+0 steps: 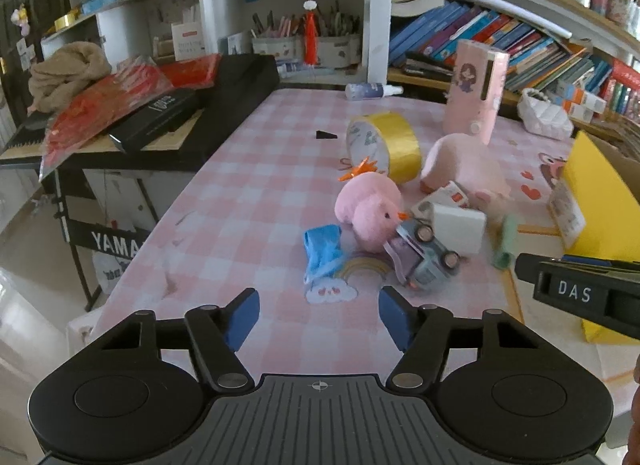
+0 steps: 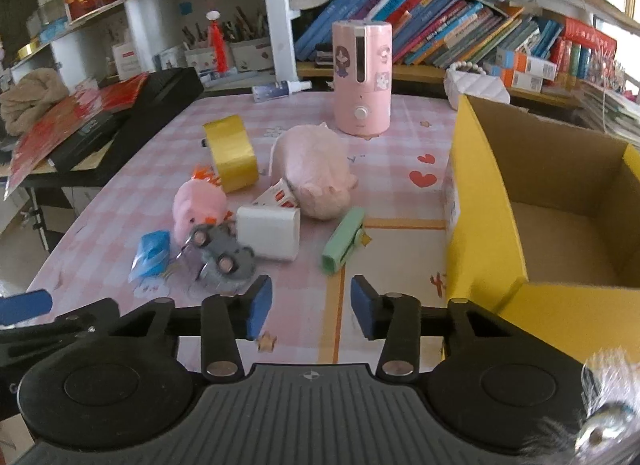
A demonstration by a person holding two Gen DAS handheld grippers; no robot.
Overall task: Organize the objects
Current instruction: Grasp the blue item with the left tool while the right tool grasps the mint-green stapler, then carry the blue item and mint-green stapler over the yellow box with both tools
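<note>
Left tool (image 1: pixel 319 315) parted, empty | right tool (image 2: pixel 311 307) parted, empty | toy car (image 2: pixel 222 257) just ahead-left

I see my right gripper (image 2: pixel 311 307) w/ jaws apart, nothing btwn the blue pads (image 2: pixel 260 305), hovering over the pink checked tablecloth (image 2: pixel 392 201). Ahead: green stapler-like item (image 2: pixel 344 240), white box (image 2: pixel 269 233), grey toy car (image 2: pixel 222 255) on its side, blue packet (image 2: pixel 151 254), pink chick plush (image 2: pixel 199 207), pig plush (image 2: pixel 316 177), yellow tape roll (image 2: pixel 232 159), pink humidifier (image 2: pixel 362 77). Open yellow carton (image 2: pixel 480 201) on the right.
</note>
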